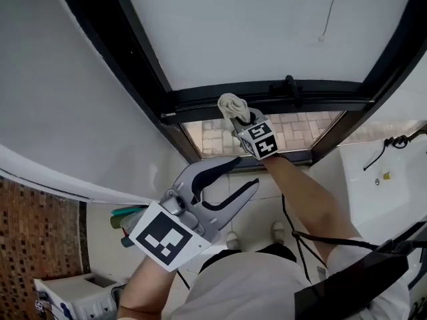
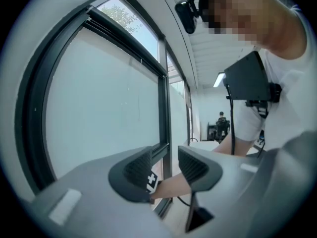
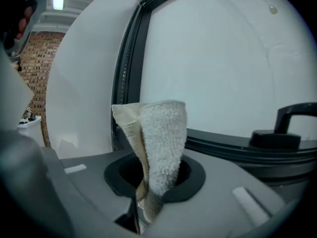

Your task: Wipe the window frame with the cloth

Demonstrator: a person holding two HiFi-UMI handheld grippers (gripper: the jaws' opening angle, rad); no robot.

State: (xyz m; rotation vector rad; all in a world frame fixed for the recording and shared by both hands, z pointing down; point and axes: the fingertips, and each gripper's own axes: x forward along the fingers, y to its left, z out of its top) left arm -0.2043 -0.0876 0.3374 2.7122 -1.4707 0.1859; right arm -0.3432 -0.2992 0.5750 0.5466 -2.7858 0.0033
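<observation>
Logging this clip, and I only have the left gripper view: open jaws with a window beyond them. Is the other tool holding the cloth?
Observer: Yes. The right tool is shut on the cloth, a pale folded towel standing up out of its jaws.
Operator: Is it anywhere near the frame?
Observer: In the head view the cloth overlaps the lower dark bar of the window frame, near its left corner. I cannot confirm actual contact.
Operator: Is there anything along that bar it could catch on?
Observer: A black window handle sits on the same bar, to the right of the cloth and apart from it.
</observation>
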